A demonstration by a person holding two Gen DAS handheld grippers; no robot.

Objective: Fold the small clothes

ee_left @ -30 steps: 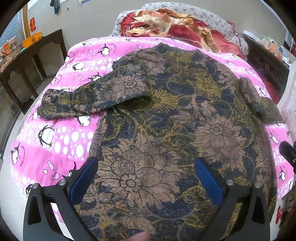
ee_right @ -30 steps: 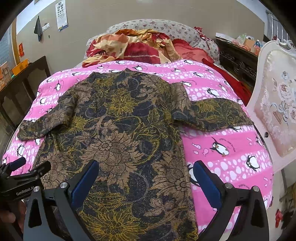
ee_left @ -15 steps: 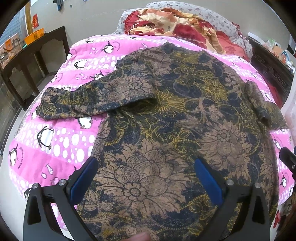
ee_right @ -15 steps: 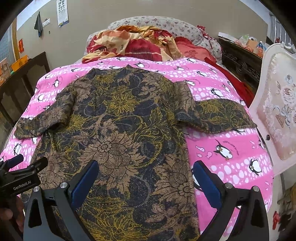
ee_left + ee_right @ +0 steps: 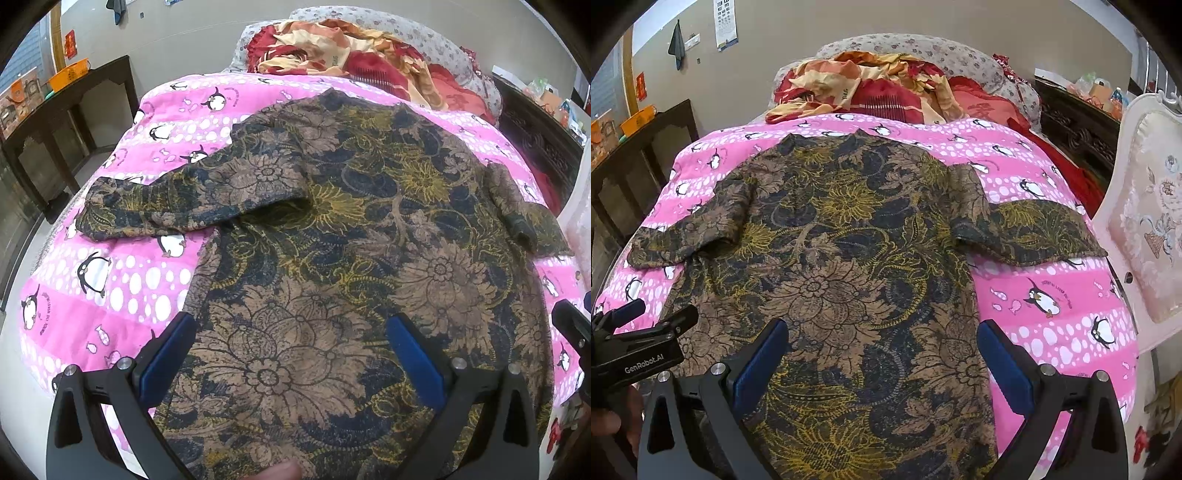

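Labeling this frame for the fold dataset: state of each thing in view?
floral shirt: spread flat on the bed, unfolded, both sleeves out to the sides
left gripper: open, empty, over the shirt's lower part
right gripper: open, empty, over the shirt's lower right edge
penguin quilt: spread over the bed, under the shirt
red and cream blanket: bunched at the bed's head

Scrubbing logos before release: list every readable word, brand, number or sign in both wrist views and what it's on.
"GenRobot.AI": white print on the left gripper body, seen in the right wrist view.
Small print beside the penguins on the pink quilt: too small to read.
Wall chart: rows of marks, too blurred to read.
Red wall sign: unreadable.
Letters on the crumpled blanket: unclear.
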